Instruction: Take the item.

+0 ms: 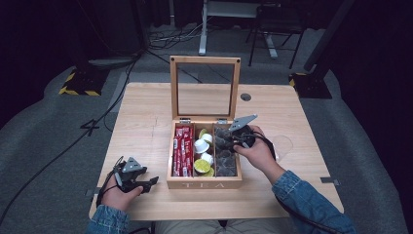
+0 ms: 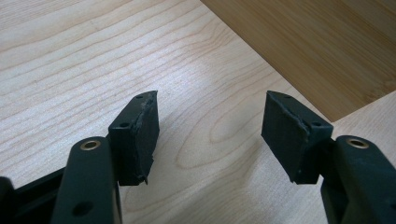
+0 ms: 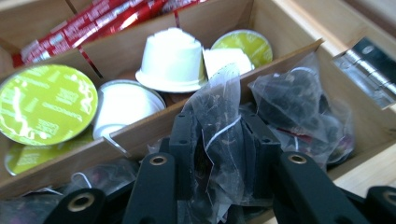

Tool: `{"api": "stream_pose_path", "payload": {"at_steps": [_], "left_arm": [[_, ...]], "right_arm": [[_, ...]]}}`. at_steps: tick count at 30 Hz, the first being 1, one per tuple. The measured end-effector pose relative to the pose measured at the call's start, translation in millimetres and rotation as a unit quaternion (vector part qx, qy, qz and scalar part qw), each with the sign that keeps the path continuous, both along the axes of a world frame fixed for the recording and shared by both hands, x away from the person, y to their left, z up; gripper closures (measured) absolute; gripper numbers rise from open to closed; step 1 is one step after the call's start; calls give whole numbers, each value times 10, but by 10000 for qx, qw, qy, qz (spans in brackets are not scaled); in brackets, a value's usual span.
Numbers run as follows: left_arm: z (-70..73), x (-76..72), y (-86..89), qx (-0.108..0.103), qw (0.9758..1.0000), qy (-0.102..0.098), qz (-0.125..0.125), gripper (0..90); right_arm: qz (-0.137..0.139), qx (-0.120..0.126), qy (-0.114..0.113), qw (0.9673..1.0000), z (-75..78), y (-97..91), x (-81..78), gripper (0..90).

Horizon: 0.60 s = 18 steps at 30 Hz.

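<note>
Wooden box [image 1: 204, 184] marked "TEA"; tea bag [image 3: 219, 135] in right claw [image 3: 219, 158]

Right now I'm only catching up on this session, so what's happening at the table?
A person is working at an open wooden tea box. The right gripper reaches into its right-hand compartment, jaws shut on a clear tea bag of dark leaves. The left gripper waits open over the table, beside the box, holding nothing.
</note>
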<state>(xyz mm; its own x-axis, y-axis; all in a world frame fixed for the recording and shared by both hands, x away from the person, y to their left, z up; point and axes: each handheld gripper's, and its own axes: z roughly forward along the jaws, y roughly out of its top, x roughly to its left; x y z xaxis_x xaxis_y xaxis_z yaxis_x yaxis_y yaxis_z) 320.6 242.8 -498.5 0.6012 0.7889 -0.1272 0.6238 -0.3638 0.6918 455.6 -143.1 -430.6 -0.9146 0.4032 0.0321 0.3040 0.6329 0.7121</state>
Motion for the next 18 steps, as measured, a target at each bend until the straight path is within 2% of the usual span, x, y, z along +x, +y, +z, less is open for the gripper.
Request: {"api": "stream_pose_path", "payload": {"at_steps": [9, 15, 18], "left_arm": [[-9, -3, 6, -45, 10000, -16, 31, 370], [-36, 6, 52, -122, 9998, -124, 25, 370], [-43, 13, 64, -85, 9998, -188, -2, 369]], "right_arm": [[-108, 373, -23, 9992, 86, -82, -11, 710], [-129, 606, -67, 9981, 155, -135, -36, 725], [-140, 707, -105, 9973, 194, -159, -52, 734]]}}
